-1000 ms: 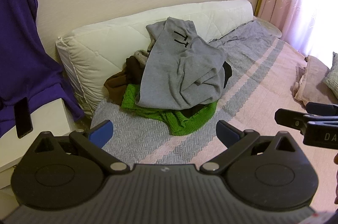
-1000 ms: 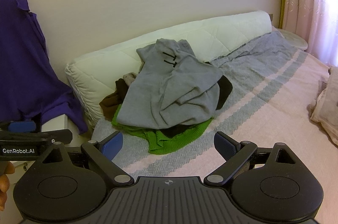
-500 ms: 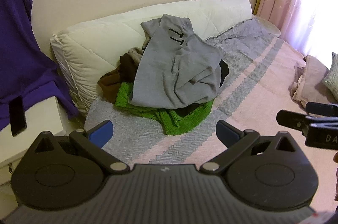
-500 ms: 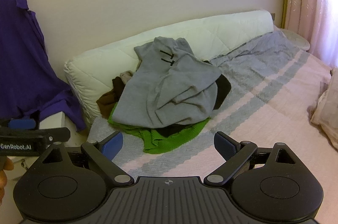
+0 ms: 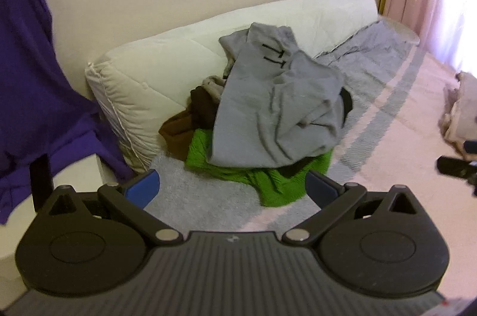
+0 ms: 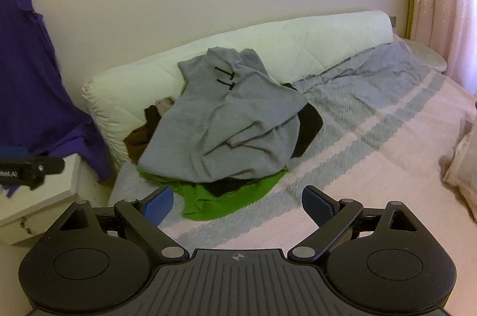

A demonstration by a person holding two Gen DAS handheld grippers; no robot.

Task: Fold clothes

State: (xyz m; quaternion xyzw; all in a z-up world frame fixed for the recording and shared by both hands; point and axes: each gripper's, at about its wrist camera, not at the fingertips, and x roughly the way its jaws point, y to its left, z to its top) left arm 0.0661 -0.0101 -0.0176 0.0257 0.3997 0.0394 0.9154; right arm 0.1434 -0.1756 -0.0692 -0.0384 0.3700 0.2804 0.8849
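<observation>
A heap of clothes lies on the bed against a white bolster. On top is a grey garment (image 5: 274, 107) (image 6: 232, 122) with two black marks. Under it show a green knit (image 5: 268, 182) (image 6: 226, 197), a brown piece (image 5: 184, 125) (image 6: 140, 134) and a black piece (image 6: 310, 128). My left gripper (image 5: 231, 189) hangs open in front of the heap, short of the green knit's near edge. The right gripper (image 6: 238, 204) is open too, just before the green knit, holding nothing.
A purple shirt (image 5: 32, 83) (image 6: 35, 77) hangs at the left above a white bedside cabinet (image 6: 44, 197). The white bolster (image 5: 184, 57) lines the wall. A beige folded cloth (image 5: 459, 113) (image 6: 462, 164) lies at the right. The pink and grey striped blanket (image 6: 372, 143) spreads across the bed.
Both grippers have moved toward the heap, which looks larger and lower in both views. The jaws stay spread as before.
</observation>
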